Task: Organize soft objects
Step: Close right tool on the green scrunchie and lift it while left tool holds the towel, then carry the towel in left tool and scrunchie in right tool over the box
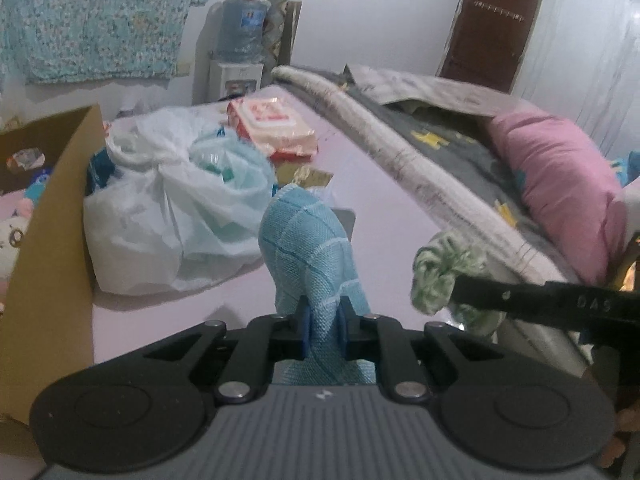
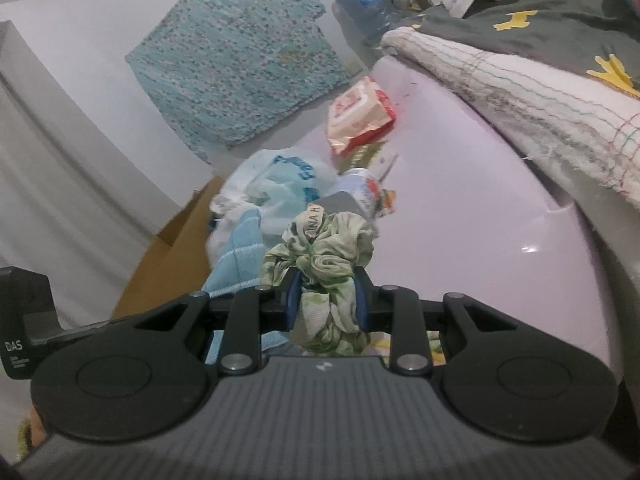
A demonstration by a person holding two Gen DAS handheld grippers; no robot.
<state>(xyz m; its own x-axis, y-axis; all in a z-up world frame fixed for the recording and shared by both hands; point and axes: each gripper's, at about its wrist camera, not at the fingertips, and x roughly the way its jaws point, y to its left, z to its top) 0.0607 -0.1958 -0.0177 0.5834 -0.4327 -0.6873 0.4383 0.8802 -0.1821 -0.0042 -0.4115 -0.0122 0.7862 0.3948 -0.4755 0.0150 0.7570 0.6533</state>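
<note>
The left gripper (image 1: 323,320) is clamped on a light blue woven cloth (image 1: 308,240), which stands up between its blue pads above the pale lilac floor (image 1: 400,208). At four o'clock, the right gripper (image 2: 327,300) pinches a bunched green patterned cloth (image 2: 328,248). At ten o'clock from the blue cloth lie white plastic bags (image 1: 160,216), with a cardboard box (image 1: 52,216) of plush toys at nine o'clock beyond them.

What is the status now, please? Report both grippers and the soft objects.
Left gripper shut on blue cloth. Right gripper shut on green scrunchie. Cardboard box with plush toys at left. White plastic bag lies beside it.
</note>
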